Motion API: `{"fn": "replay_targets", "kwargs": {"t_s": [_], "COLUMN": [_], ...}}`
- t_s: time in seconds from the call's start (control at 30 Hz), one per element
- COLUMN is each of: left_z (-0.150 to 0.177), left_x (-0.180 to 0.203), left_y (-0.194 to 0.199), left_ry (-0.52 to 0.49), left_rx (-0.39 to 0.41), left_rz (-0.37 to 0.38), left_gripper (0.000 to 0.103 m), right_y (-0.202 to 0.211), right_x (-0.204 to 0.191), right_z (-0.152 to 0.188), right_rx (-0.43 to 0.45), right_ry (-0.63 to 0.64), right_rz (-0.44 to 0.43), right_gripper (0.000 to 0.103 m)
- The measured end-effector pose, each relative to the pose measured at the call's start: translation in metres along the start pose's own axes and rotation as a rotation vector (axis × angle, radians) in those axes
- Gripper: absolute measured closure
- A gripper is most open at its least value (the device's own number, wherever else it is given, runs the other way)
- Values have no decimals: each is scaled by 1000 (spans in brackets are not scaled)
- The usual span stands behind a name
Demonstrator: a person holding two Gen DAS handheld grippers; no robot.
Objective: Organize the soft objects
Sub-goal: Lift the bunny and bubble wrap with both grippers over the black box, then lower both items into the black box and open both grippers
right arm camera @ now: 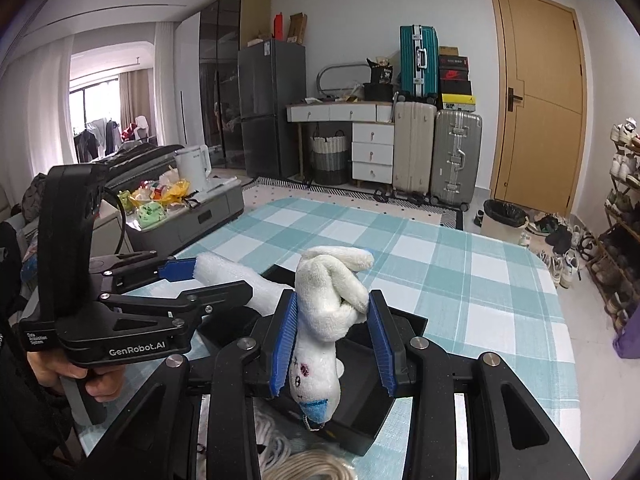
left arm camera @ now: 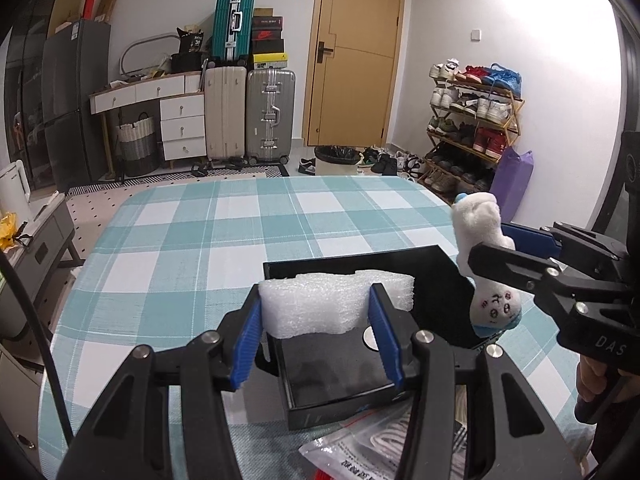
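From the left wrist view, the left gripper (left arm camera: 318, 338) is clenching a white foam block (left arm camera: 334, 304) between its blue pads, holding it over the open black box (left arm camera: 352, 376) on the teal checked tablecloth (left arm camera: 224, 224). The foam is looking bubbly, with a ragged lower edge. To the right, the right gripper (left arm camera: 506, 246) is grasping a white plush toy (left arm camera: 486, 264) that is hanging head-down at the box's right edge, its face stitched in black and pink. "DAS" is showing on that gripper's body. A clear plastic bag (left arm camera: 360, 446) with print too blurred to read is lying in front of the box.

From the right wrist view, the right gripper (right arm camera: 334, 344) is squeezing the plush toy (right arm camera: 326, 320) above the box (right arm camera: 368, 420); its limbs are pointing up, a blue patch at its lower end. The left gripper (right arm camera: 218, 278), lettered "GenRobot.AI", is gripping the foam block (right arm camera: 232, 276).
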State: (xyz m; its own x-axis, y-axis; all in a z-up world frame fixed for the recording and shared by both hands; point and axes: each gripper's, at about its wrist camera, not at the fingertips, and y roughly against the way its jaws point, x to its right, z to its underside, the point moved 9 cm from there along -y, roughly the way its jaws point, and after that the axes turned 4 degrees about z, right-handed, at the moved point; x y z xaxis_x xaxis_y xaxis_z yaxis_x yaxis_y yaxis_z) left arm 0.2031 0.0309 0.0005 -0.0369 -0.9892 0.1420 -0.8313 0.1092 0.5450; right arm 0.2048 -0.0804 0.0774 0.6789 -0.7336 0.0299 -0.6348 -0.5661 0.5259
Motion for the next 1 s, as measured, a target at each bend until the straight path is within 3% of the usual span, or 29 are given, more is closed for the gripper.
{"fn": "replay_targets", "kwargs": {"t_s": [0.4, 1.0], "left_z": [7, 26], "left_x": [12, 22], "left_y": [-16, -28], "left_ry": [-55, -122], "left_rx": [-23, -68], "left_rz": [-17, -25], "left_gripper": [53, 53], "right_y": [-31, -58], "right_x": [21, 15], "right_z": [16, 46], "right_rx": [-64, -151], "right_ry": [-16, 27], "right_rz": [27, 49], "right_gripper": [67, 67]}}
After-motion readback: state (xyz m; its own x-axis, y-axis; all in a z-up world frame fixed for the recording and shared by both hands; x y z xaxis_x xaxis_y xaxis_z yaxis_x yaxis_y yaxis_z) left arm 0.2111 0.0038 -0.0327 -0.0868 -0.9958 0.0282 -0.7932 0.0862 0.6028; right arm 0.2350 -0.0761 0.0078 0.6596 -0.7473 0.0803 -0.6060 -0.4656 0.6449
